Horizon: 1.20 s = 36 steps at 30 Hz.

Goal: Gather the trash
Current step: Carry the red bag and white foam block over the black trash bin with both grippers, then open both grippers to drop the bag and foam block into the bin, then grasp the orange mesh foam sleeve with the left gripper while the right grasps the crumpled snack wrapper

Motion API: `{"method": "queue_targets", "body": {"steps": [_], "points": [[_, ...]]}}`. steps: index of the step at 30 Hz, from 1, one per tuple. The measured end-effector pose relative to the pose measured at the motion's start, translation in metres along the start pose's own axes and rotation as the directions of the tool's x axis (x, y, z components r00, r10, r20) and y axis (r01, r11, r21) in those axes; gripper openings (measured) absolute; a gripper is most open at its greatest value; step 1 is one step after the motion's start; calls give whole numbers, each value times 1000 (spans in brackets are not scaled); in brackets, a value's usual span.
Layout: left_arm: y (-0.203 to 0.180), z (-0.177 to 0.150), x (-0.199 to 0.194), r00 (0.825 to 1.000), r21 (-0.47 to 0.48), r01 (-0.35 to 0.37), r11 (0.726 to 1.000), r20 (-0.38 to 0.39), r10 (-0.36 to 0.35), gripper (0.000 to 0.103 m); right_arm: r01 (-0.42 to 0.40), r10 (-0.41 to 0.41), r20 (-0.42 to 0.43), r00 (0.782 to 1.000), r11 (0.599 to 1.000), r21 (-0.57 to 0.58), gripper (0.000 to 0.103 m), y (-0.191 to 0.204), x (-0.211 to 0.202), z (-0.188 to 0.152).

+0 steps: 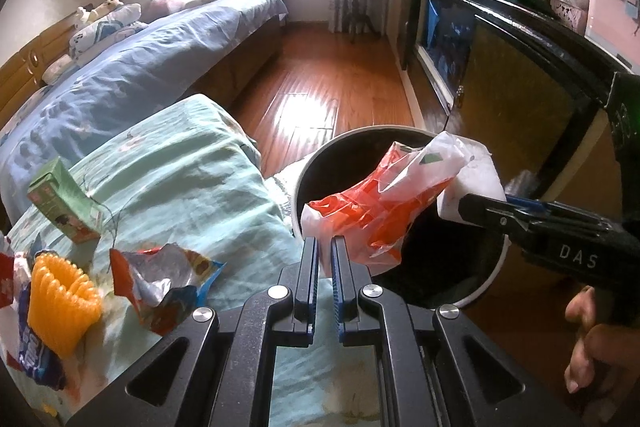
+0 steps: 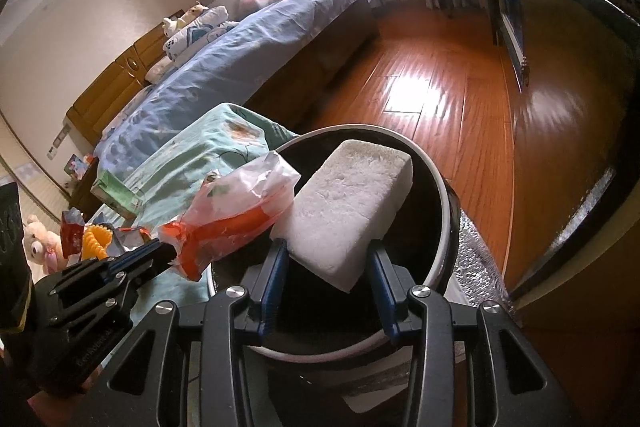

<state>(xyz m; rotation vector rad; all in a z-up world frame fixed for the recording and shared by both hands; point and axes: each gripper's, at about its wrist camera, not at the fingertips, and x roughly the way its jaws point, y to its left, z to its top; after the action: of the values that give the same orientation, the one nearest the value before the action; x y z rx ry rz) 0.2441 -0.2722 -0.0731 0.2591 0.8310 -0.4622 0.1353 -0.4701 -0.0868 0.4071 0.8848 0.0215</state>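
Holding both loads over the mouth of the round bin [image 2: 442, 227], the person seems ready to drop them: the left gripper [image 1: 325, 241] has its fingers pinched almost together on the tail of a red and white plastic bag [image 1: 380, 203], so the bag hangs past the fingertips and over the dark opening, while the right gripper [image 2: 326, 259] clamps a white foam block [image 2: 348, 211] between half-spread fingers by its near end, leaving most of the block out above the bin. Carried this way, each piece should fall inside once let go. More trash waits on the green cloth [image 1: 192, 163] beside the bin: a crumpled snack wrapper [image 1: 164, 279], a yellow ribbed cup [image 1: 62, 301] and a small green carton [image 1: 64, 203]. Release looks like the next step, though the bag may cling to the pads
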Motion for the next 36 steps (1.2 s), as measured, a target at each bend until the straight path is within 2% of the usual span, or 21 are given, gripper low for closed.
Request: {"method": "queue_targets", "body": {"steps": [4,7,10,12,20,23,36], "points": [[-1,4,3,1000,4,4,1000,-3,-4,7,1,-1,-6,1000,1000,-1,44,-1,2,3],[-3,5,3,1000,6,13,1000,0,-13,12,-1,1,-8,1000,1000,4,47,-2,2,3],[-3,6,-1,1000,0,12,1000,13,-12,32,-3,3,-13,1000,1000,13,50,-5,3,5],[-2,4,-5,1000,-3,8,1000,24,-8,48,0,0,-11,1000,1000,22,56,-6,2,5],[14,-22,-25,1000,-63,8,998,26,-6,62,-25,24,14,1000,999,41,79,0,-8,-3],[21,-35,-37,1000,-90,3,996,29,0,63,-41,41,15,999,999,34,83,9,-11,-7],[67,-92,-94,995,-227,-67,971,54,81,66,-135,135,-6,991,989,-62,83,76,-11,-31]]}}
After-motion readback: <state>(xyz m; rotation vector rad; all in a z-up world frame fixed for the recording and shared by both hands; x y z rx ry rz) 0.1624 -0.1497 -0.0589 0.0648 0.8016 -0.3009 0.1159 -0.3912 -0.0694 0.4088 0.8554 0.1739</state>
